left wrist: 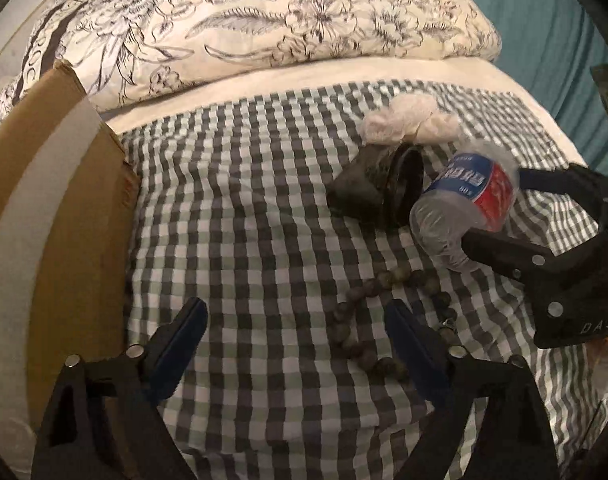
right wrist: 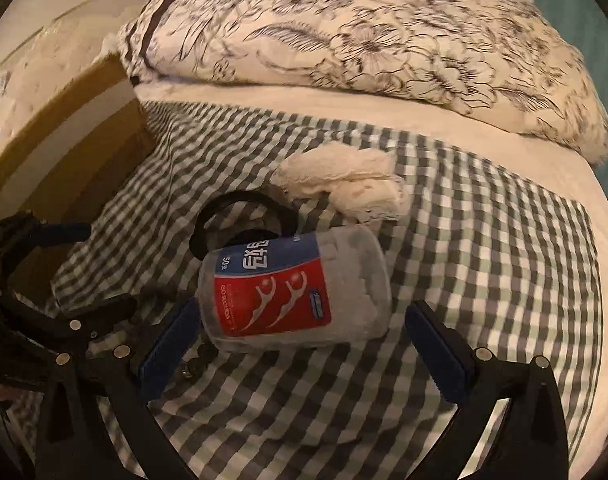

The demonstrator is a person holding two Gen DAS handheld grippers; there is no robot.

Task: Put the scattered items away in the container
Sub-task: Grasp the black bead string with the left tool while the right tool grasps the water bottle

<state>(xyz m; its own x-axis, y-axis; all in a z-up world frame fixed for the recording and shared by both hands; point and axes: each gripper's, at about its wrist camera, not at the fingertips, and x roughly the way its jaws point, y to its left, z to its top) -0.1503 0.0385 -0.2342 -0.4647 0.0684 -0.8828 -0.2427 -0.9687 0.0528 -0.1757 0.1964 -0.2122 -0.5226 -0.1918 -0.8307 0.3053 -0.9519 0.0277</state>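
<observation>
From the left wrist, the left tongs (left wrist: pixel 293 330) stand wide open and empty over the checked bed sheet (left wrist: pixel 243 220), their right finger just beside the bead string (left wrist: pixel 368 320), which looks like their target, while the cardboard box (left wrist: pixel 59 200) (presumably the container) waits at the left edge. From the right wrist, the right tongs (right wrist: pixel 299 336) gape wide around the clear floss-pick jar (right wrist: pixel 291 284) lying on its side, left pad near or touching it but not yet pinching; a black ring (right wrist: pixel 243 216) and white cloth (right wrist: pixel 344 184) lie beyond.
</observation>
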